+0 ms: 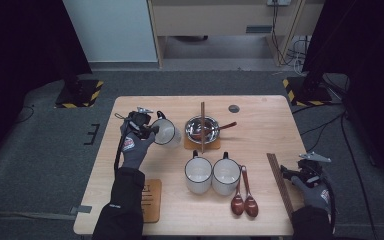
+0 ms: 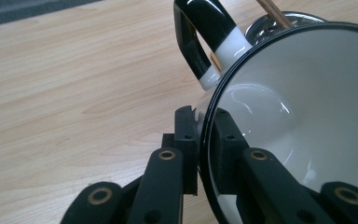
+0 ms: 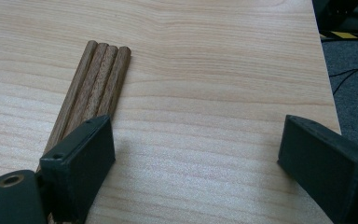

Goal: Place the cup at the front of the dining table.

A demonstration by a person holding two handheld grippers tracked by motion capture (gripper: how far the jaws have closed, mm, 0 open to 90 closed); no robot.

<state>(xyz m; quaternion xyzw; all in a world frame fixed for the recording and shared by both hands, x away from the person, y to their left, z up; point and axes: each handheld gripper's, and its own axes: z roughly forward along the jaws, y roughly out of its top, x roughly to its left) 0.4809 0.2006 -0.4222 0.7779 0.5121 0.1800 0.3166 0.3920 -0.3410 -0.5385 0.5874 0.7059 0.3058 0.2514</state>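
High view, centre left: we see left gripper [image 1: 152,128] fingers clamped on rim of tilted white mug [image 1: 167,133], one inside, one outside, just left of steel bowl [image 1: 201,129]. Lower right: right gripper [image 1: 286,175] fingers wide apart, nothing between, beside wooden chopsticks [image 1: 279,181] on worktop [image 1: 265,125].

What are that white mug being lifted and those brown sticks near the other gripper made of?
The mug looks like enamelled metal or glazed ceramic: glossy white with bright reflections, a thin black rim and a black handle. Which one is unclear. The chopsticks look like dark, matt wood, with grain lines running along them.
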